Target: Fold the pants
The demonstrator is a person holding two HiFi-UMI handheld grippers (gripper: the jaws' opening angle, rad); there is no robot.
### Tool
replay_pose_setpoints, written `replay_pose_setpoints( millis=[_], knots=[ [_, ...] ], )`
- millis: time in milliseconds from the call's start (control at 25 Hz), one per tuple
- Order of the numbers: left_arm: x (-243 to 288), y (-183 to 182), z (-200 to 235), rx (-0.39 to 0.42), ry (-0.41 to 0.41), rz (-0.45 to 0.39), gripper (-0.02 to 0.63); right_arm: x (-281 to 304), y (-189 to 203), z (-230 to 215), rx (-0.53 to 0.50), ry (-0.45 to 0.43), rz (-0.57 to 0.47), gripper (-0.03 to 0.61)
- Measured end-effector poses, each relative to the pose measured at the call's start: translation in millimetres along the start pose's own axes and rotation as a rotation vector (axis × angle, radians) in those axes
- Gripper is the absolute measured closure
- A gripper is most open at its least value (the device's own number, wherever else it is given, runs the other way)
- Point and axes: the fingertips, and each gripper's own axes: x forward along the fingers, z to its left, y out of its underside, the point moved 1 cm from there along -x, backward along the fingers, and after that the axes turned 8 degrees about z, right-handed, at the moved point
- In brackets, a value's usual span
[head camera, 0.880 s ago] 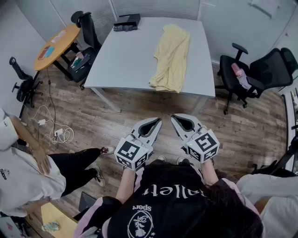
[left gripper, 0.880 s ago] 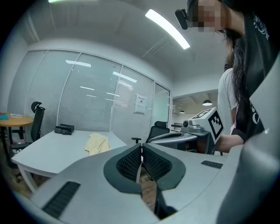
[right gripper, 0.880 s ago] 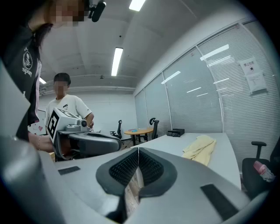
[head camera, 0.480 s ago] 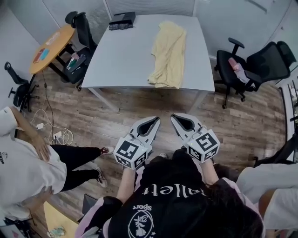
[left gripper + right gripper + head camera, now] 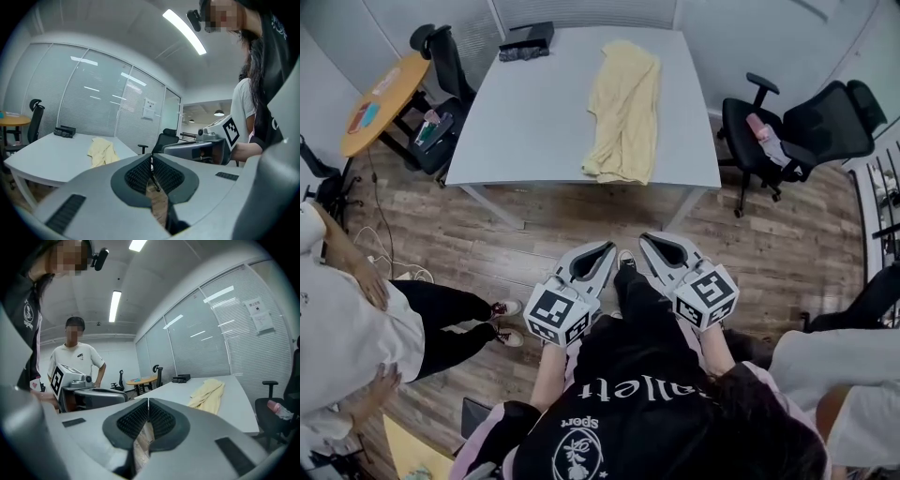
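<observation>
The left hand-held gripper (image 5: 609, 247) had its jaws pressed together, with nothing between them. It was held in front of the person's body, above the wooden floor (image 5: 581, 220). The right hand-held gripper (image 5: 644, 238) was just beside it, also closed and empty. Both pointed toward the grey surface (image 5: 534, 112) and were well apart from it, with a strip of floor between. On the left another person in a white shirt (image 5: 347, 328) stood near. The pants (image 5: 623, 108), pale yellow, lay on the right half of the surface in a long crumpled shape, with the near end close to the near edge. A black office chair (image 5: 811, 127) stood right of the surface. A black box (image 5: 525, 39) rested at the far left corner, and a round wooden table (image 5: 380, 98) stood further left.
</observation>
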Motion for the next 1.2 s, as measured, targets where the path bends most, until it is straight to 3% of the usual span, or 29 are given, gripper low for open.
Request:
replay_pose_setpoints(
  millis=[320,560,880,1200],
  knots=[
    [32.0,-7.5,53.8,-0.005,-0.069,0.034,0.581,57.7,-11.7,-51.2,0.02,-0.061,0.005,0.555],
    [77.0,-29.2,101.5,-0.01,-0.096,0.054,0.581,98.7,-30.8,-98.7,-0.021,-0.084,0.046,0.555],
    [145.7,-53.3,133.5,0.022,-0.086,0.119,0.581,129.4,-32.4,-166.0,0.028,-0.101,0.079,0.555],
    [174.6,-58.4,158.3,0.035,-0.136,0.189,0.58,149.1,-27.4,-197.3,0.031,-0.143,0.103,0.555]
  ],
)
